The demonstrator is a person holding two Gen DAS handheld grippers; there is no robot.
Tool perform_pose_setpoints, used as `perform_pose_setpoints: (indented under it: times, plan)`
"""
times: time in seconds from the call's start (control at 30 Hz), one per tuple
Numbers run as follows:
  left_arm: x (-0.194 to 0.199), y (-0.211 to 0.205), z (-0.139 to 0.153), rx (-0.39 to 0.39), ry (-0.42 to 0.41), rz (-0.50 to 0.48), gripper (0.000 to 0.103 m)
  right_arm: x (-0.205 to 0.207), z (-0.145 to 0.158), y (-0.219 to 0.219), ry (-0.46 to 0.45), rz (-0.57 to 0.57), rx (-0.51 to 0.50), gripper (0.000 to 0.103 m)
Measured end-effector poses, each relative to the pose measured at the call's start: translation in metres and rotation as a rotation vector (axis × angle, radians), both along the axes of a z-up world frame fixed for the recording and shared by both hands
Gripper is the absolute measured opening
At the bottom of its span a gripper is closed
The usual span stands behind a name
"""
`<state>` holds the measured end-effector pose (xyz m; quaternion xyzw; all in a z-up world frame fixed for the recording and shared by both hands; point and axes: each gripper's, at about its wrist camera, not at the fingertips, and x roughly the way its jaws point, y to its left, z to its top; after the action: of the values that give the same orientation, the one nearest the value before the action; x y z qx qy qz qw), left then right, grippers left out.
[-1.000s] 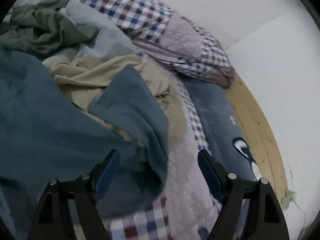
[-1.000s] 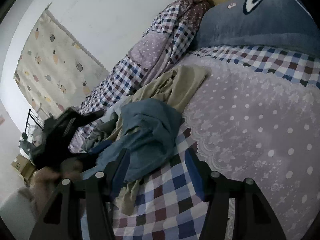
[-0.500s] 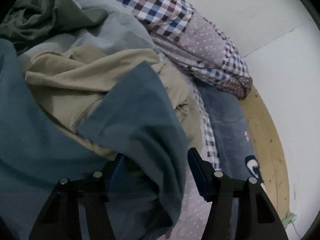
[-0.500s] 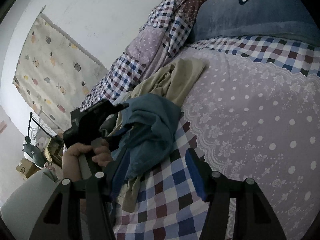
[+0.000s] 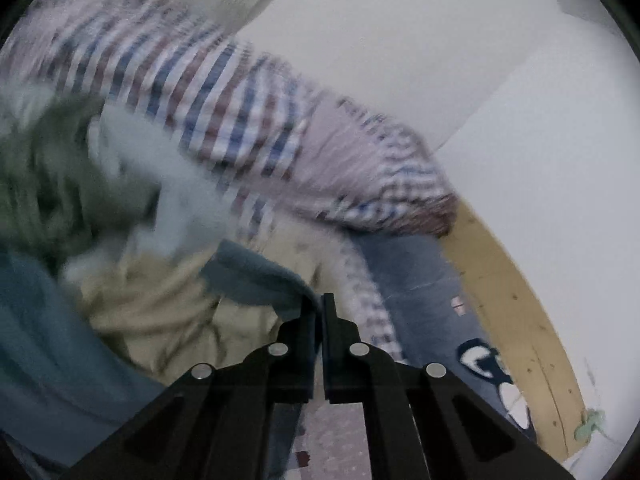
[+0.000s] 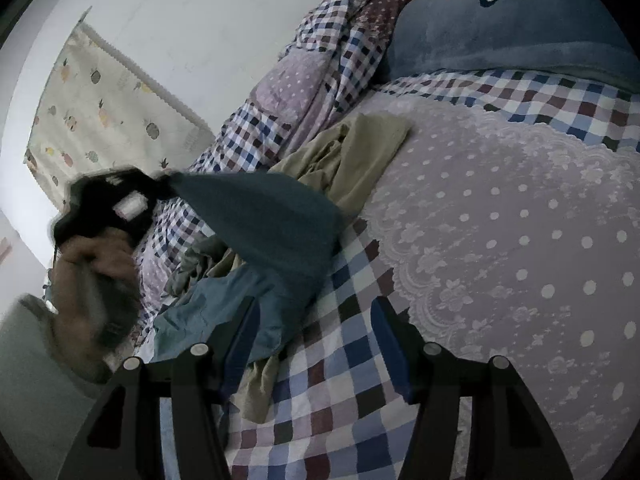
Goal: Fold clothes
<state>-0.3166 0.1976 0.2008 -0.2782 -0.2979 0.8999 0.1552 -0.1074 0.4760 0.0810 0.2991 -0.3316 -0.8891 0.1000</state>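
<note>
Here the left tool [image 5: 319, 304] pinches the teal garment's [image 5: 256, 280] edge — right tool [image 6: 316, 344] gapes beside it.

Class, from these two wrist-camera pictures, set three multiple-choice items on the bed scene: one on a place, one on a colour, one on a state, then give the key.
1. Where does the crumpled beige garment lie?
A. on the bed, beside the teal cloth
B. on the floor
C. on the blue pillow

2. What colour is the cloth in the left claw?
A. red
B. teal blue
C. white

3. How does the right claw stand?
A. shut on cloth
B. open, holding nothing
C. out of view

Key: 1 A, it rests on the lilac dotted bedspread; 2 B, teal fabric is pinched at its tips; 3 B, its fingers stand apart over the checked sheet.
</note>
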Motion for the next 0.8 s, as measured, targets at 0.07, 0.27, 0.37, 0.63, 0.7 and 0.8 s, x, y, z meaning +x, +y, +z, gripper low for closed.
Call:
perform_pose_setpoints:
  times: [0.07, 0.27, 0.37, 0.63, 0.7, 0.8]
  plan:
    - [0.013, -0.011, 0.031, -0.018, 0.051, 0.006, 0.001, -0.001, 0.001, -0.005, 0.003, 0.013, 0.005, 0.062]
    - [0.064, -0.069, 0.108, -0.087, 0.153, 0.073, 0.001, -0.005, 0.005, -0.032, 0.012, 0.107, 0.042, 0.062]
    - [0.095, -0.109, 0.13, -0.136, 0.187, 0.143, 0.001, -0.006, 0.007, -0.055, 0.018, 0.173, 0.101, 0.062]
    - [0.184, -0.251, 0.105, -0.151, 0.146, 0.407, 0.001, -0.003, 0.008, -0.092, 0.023, 0.281, 0.221, 0.062]
    - [0.2, -0.292, 0.072, -0.144, 0.078, 0.479, 0.001, -0.002, 0.007, -0.1, 0.02, 0.3, 0.254, 0.062]
    - [0.21, -0.344, 0.01, -0.147, -0.063, 0.55, 0.001, 0.002, 0.006, -0.119, 0.02, 0.343, 0.341, 0.062]
